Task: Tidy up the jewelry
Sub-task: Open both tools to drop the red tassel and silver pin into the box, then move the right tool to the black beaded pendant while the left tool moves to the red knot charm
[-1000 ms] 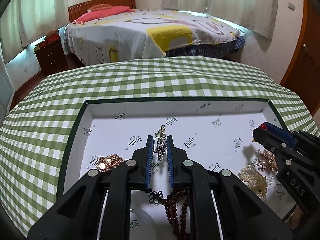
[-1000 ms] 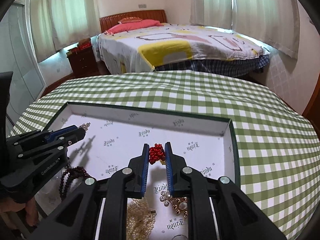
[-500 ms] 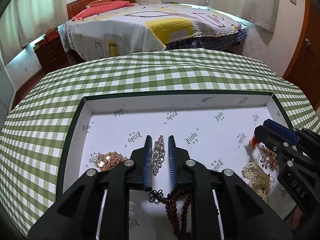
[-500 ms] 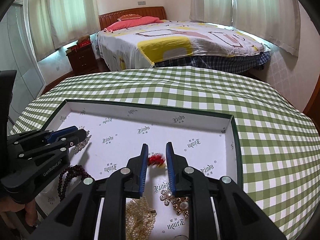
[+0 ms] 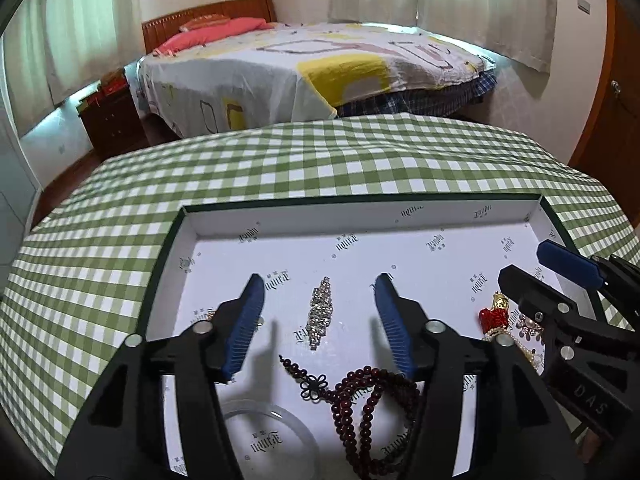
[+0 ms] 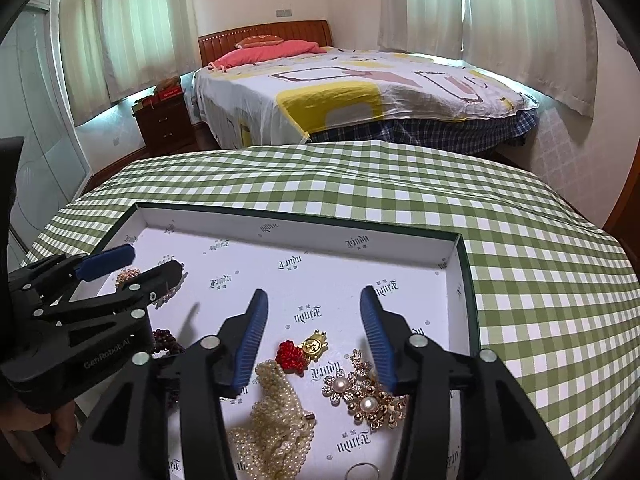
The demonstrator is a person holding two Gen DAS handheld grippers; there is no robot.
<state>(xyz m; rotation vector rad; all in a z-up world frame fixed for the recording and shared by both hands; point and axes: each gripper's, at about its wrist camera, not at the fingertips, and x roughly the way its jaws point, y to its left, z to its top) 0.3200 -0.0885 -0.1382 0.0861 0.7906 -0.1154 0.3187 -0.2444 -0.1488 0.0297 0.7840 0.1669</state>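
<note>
Green-checked cloth covered the bench, and a white-lined tray was set on it, with a bed behind. Between the fingers of the left gripper a rhinestone strip was seen lying flat, its long axis running along them, untouched. Those fingers were opening, spread wide. A red knot charm lay on the tray floor between the fingers of the right gripper, nearer the left 1, likewise unheld. These fingers too were opening, nothing pinched. Both pieces were judged released.
</note>
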